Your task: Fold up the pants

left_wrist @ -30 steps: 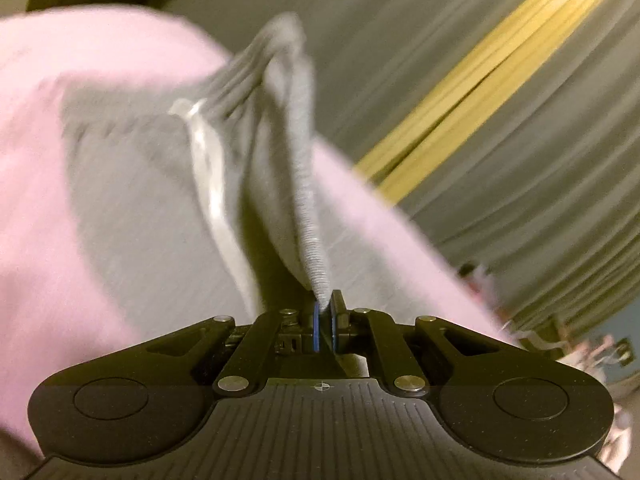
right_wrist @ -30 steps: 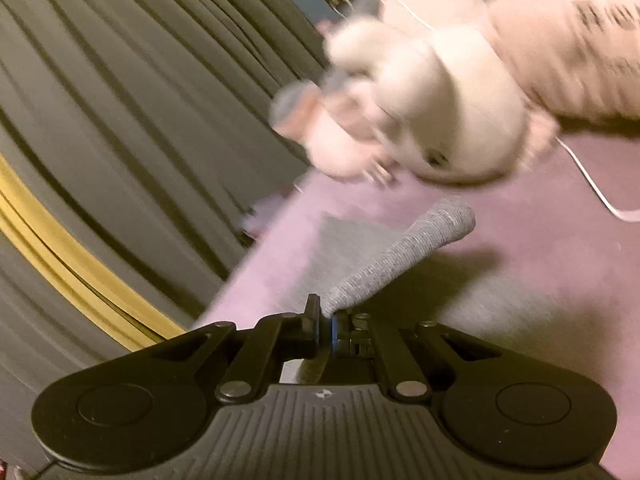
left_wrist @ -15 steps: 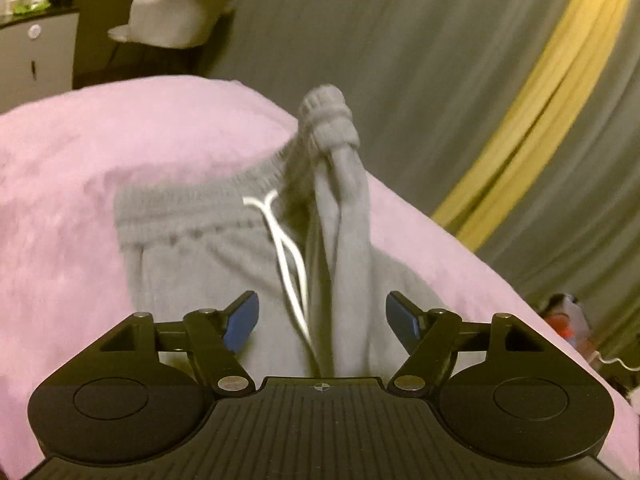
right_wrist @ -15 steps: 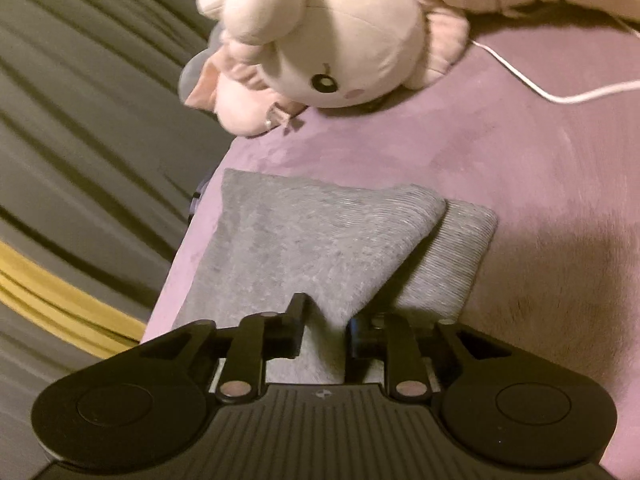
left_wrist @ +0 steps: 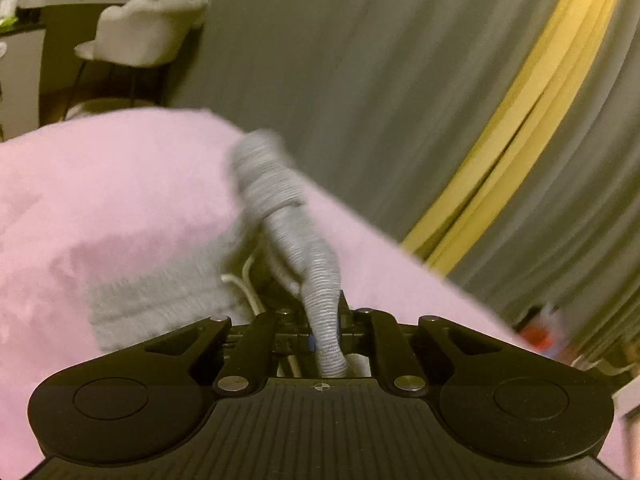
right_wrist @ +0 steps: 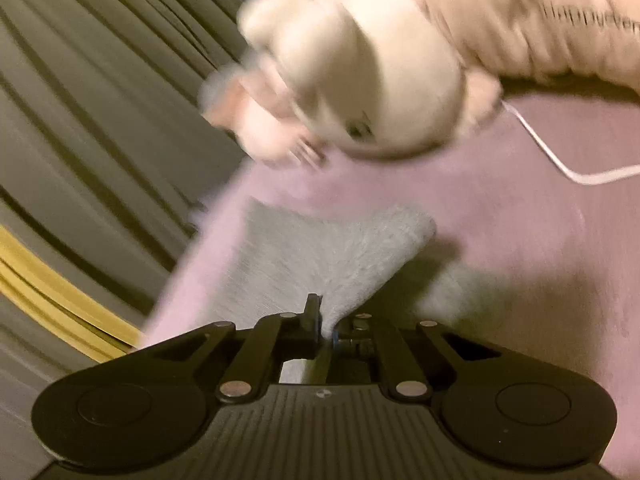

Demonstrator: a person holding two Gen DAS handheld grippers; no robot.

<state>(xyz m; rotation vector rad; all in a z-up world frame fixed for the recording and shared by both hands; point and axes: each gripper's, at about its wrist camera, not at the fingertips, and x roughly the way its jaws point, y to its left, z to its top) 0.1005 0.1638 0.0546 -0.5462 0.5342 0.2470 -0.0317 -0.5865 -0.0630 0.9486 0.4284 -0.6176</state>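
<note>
Grey pants lie on a pink bed cover (left_wrist: 100, 200). In the left wrist view my left gripper (left_wrist: 325, 330) is shut on the ribbed waistband (left_wrist: 316, 276), which rises bunched ahead of the fingers; a white drawstring (left_wrist: 248, 280) hangs beside it. In the right wrist view my right gripper (right_wrist: 326, 332) is shut on a fold of the grey pant leg (right_wrist: 320, 256), whose ribbed cuff end (right_wrist: 416, 228) points right, lifted slightly off the cover (right_wrist: 540, 260).
A pale plush toy (right_wrist: 360, 92) and a beige garment (right_wrist: 540, 20) lie at the far end of the bed, with a white cable (right_wrist: 560, 168) near them. Grey curtains with a yellow stripe (left_wrist: 520, 120) hang alongside. A white chair (left_wrist: 140, 36) stands beyond the bed.
My left gripper opened half a second ago and has now shut again on the waistband. My right gripper has shut tighter on the pant leg and is lifting it; both views are blurred by motion.
</note>
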